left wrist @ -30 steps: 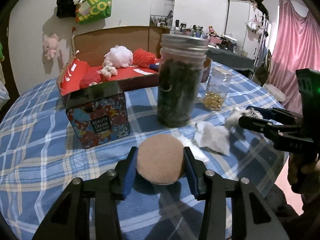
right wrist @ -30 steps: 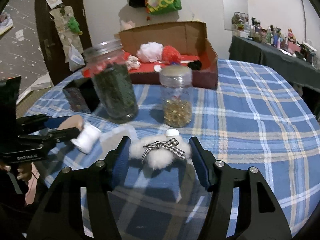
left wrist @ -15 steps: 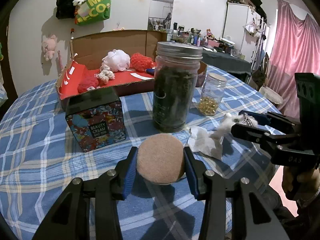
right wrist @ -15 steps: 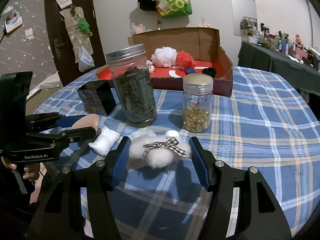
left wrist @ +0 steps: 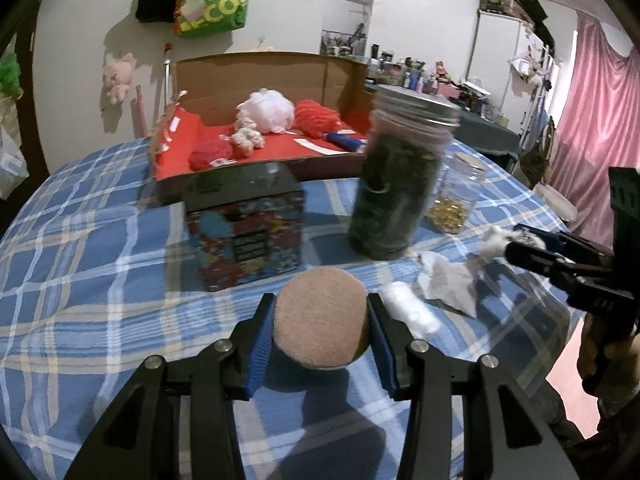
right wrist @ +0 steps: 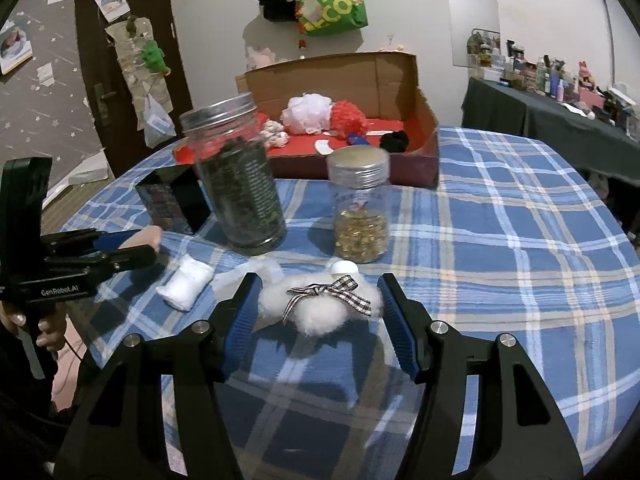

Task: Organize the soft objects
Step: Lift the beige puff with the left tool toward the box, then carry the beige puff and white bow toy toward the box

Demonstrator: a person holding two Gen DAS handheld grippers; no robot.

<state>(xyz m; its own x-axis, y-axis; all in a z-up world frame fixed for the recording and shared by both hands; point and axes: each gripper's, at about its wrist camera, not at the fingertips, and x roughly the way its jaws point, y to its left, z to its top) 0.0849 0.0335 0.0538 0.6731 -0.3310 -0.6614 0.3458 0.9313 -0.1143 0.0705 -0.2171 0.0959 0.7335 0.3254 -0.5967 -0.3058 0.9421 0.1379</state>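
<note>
Both grippers grip—left gripper [left wrist: 320, 332] a tan puff [left wrist: 320, 320], right gripper [right wrist: 316, 312] a bowed white pompom [right wrist: 320, 308].

Plaid table [right wrist: 500, 216]: box [right wrist: 424, 160], jars [right wrist: 240, 184], tin [left wrist: 244, 232], wad [right wrist: 186, 288].

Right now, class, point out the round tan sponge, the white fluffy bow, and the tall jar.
Tan sponge [left wrist: 321, 317], left wrist view, middle of its flat face.
White fluffy bow [right wrist: 320, 310], right wrist view, its lower fluffy lobe.
Tall jar [right wrist: 240, 196], right wrist view, its glass side.
</note>
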